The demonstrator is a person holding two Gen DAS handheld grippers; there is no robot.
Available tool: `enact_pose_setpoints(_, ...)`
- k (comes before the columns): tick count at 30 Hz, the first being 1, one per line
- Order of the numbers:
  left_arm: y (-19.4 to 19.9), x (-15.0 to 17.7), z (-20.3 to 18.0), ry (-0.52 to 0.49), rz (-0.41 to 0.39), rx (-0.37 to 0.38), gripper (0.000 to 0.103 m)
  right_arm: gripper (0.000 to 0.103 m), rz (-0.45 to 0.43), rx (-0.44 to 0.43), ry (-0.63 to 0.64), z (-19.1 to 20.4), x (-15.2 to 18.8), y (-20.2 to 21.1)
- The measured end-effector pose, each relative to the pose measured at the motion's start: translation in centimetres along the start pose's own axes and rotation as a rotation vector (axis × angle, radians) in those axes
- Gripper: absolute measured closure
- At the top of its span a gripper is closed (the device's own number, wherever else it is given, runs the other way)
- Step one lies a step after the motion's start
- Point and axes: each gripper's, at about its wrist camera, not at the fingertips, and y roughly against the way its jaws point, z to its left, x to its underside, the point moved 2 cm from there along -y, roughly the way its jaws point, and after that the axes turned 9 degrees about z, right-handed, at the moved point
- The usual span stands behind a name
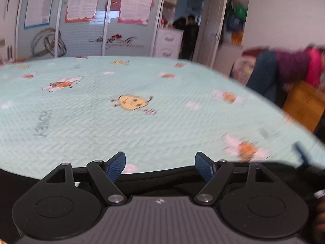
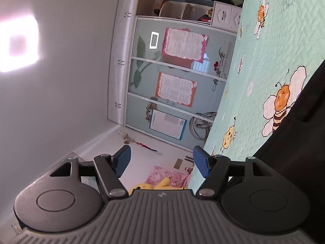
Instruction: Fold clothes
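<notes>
Most of the black garment [image 1: 162, 175] is hidden: in the left wrist view only a dark band of it shows, running side to side along the near edge of the mint-green bee-print bedspread [image 1: 142, 122], and the gripper body covers the rest. What kind of garment it is cannot be made out, and motion blur smears the right half of that view. The left gripper [image 1: 160, 167] hangs just above this band with its blue-padded fingers [image 1: 116, 167] spread wide and nothing between them; the cloth lies directly below and in front of the fingertips, and whether they touch it cannot be told. The right wrist view is rolled on its side, so the bedspread [image 2: 254, 81] stands up along the right. There the black garment [image 2: 300, 142] appears as a dark slab cut off by the frame's right edge, its visible border slanting from upper right toward lower left across a large printed bee [image 2: 281, 103]. The right gripper [image 2: 161, 163] is also held apart and empty, with the garment off to its right side, beside the right finger [image 2: 201, 163] rather than between the two. Beyond stands a wardrobe with sliding doors [image 2: 172, 81] carrying pinned posters.
</notes>
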Motion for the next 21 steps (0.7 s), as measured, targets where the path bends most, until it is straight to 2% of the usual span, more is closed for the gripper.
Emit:
enact_pose_setpoints(6, -1.1, 0.5, 0.0, 0.038, -0.005, -0.02, 0.025, 0.033, 0.062, 0.039, 0.015, -0.5, 0.6, -0.4)
enact_pose_setpoints(14, 0.4, -0.4, -1.8, -0.074, -0.011, -0.018, 0.023, 0.032, 0.091, 0.053, 0.053, 0.3, 1.3, -0.5)
enact_pose_setpoints(18, 0.0, -1.2, -1.3, -0.069, -0.007, -0.004, 0.023, 0.032, 0.075, 0.056, 0.029, -0.2, 1.1, -0.2)
enact_pose_setpoints(21, -0.6, -1.1, -1.1, -0.117, 0.023, -0.009, 0.023, 0.032, 0.07, 0.055, 0.019, -0.5, 1.0, -0.1)
